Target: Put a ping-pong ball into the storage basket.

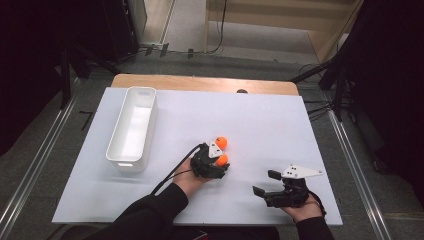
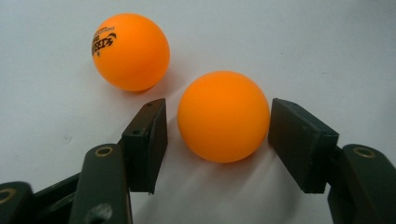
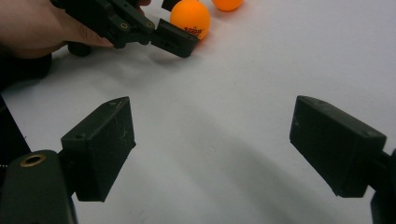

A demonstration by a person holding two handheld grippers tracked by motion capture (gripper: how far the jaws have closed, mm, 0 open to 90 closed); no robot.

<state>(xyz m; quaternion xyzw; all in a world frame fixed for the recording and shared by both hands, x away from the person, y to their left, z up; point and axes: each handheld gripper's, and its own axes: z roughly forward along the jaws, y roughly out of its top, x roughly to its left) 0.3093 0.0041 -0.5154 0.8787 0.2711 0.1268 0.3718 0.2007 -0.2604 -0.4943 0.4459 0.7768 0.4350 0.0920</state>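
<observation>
We saw a white worktop (image 1: 280, 130) laid over a wooden table, its far edge showing as a tan strip (image 1: 200, 82). On the left part of the worktop stood a long white bin (image 1: 132, 127), lying lengthwise away from us.

Toward the near edge we held the right gripper (image 1: 266, 182) low above bare worktop, well apart from the balls. In the right gripper view its jaws stood wide apart with only white surface between them.

The left gripper (image 1: 220, 159) sat near the middle of the worktop, to the right of the bin and apart from it, with its cable trailing back toward our sleeve. In the left gripper view its jaws stood on either side of the near orange ball (image 2: 223, 116). The right pad (image 2: 299, 140) looked to be touching the ball or just beside it, while a narrow gap showed at the left pad (image 2: 152, 140), so the jaws were not yet clamped on it.

The ball rested on the worktop. A second orange ball (image 2: 130, 51), with dark print on it, lay just beyond and apart from the first, outside the jaws.
</observation>
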